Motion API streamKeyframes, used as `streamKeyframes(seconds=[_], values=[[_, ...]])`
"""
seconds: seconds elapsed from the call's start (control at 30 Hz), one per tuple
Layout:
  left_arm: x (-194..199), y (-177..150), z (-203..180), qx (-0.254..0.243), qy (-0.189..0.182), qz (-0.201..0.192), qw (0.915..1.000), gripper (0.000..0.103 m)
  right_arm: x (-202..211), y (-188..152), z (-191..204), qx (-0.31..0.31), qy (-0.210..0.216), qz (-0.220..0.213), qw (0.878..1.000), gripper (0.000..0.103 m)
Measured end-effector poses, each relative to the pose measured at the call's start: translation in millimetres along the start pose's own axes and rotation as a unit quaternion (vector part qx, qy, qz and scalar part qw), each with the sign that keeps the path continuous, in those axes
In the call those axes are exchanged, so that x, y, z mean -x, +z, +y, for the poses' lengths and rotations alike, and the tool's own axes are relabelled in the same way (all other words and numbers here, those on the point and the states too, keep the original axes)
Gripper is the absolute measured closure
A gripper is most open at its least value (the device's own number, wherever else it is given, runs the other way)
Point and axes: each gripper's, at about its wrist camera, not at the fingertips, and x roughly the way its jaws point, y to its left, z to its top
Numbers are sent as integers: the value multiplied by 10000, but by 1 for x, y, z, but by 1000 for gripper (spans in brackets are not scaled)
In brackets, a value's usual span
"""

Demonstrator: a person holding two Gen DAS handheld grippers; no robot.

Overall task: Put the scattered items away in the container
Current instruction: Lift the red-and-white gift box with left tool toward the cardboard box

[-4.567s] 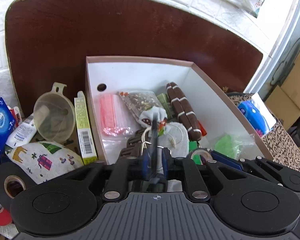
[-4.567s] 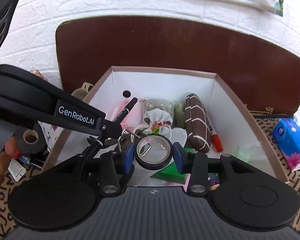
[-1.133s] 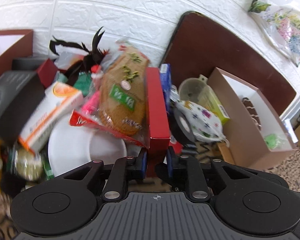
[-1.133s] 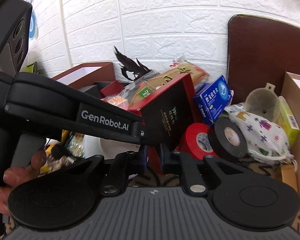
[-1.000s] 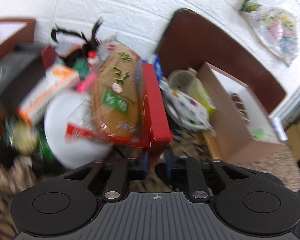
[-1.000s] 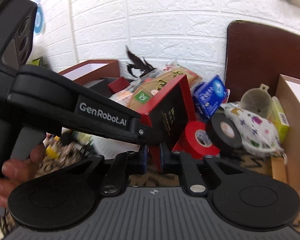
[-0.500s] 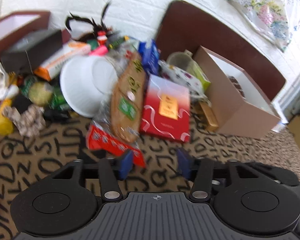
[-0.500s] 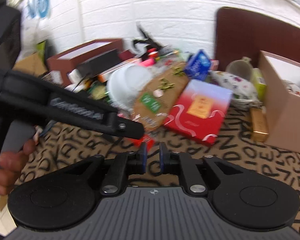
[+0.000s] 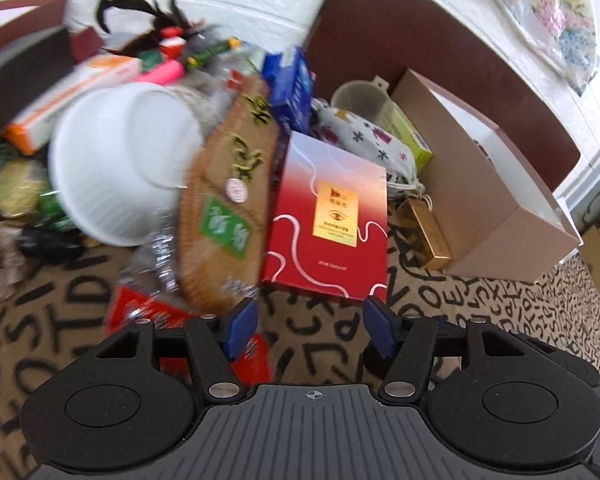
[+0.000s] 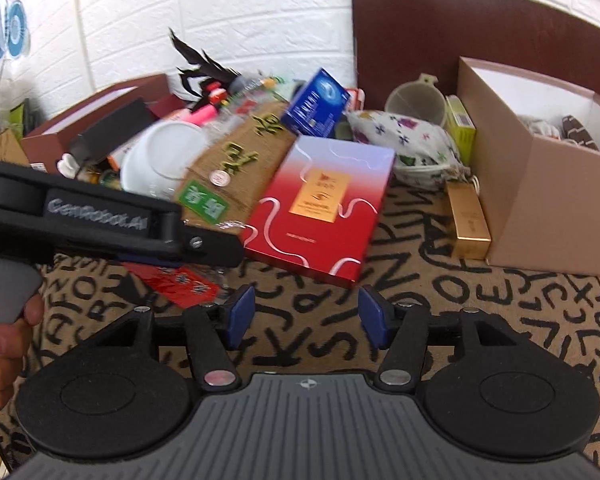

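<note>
A flat red box point(image 9: 328, 216) with a gold label lies face up on the letter-print cloth, just beyond both grippers. My left gripper point(image 9: 310, 320) is open, its blue pads apart, nothing between them. In the right wrist view the same red box point(image 10: 320, 204) lies ahead of my right gripper point(image 10: 307, 316), whose jaws are opening on empty air. The left gripper's black housing point(image 10: 100, 216) reaches in from the left, held by a hand point(image 10: 4, 344). The tan cardboard container point(image 9: 480, 200) point(image 10: 548, 200) stands to the right, with items inside.
A brown snack packet point(image 9: 228, 200) and a white bowl point(image 9: 120, 160) lie left of the red box. Behind it are a blue carton point(image 10: 316, 104), a patterned pouch point(image 10: 408, 144), a funnel point(image 10: 416, 104) and a green box point(image 10: 462, 124). A gold box point(image 10: 468, 220) lies against the container.
The red box, which stood on edge between both shut grippers, now lies flat on the cloth. Both grippers have opened and drawn back from it, the left first.
</note>
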Motion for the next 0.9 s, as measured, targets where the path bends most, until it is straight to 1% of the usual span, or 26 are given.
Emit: streamKeyframes(seconds=[0.07,0.1,0.17,0.23,0.33,0.47,0.53,0.6,0.63,0.67,0.7,0.8,0.83,0.9], values=[[-10,3,2,-5,134,-4,9999,30,-5,0,-5,-6,-31,52,10000,39],[-14,5,5,46,145,-2,9999,30,-8,0,-7,-11,-43,79,10000,39],[-19,9,12,192,118,-6,9997,30,-13,1,-11,-5,-48,123,9999,38],[-22,14,17,287,96,-41,9995,30,-19,1,-13,14,-28,164,9999,35],[-29,21,19,308,36,10,9995,30,-29,2,-13,53,10,208,9998,35],[-42,28,12,118,0,137,9998,30,-41,6,-13,114,77,193,9997,34],[-48,31,6,-24,34,173,9998,30,-46,9,-13,180,130,166,9996,31],[-53,34,2,-152,68,180,9997,30,-50,10,-15,246,263,100,9993,27],[-55,35,0,-215,66,205,9995,32,-52,11,-15,271,328,108,9990,26],[-55,35,-3,-296,92,233,9992,37,-56,13,-16,275,357,119,9989,26],[-55,35,-5,-380,153,235,9989,43,-59,14,-16,277,355,130,9989,28],[-49,32,-7,-459,169,304,9983,47,-59,15,-12,468,69,175,9987,42],[-46,30,-7,-442,155,310,9984,48,-56,14,-14,479,73,282,9984,44],[-39,24,-8,-405,86,368,9985,49,-48,11,-18,367,196,369,9985,47]])
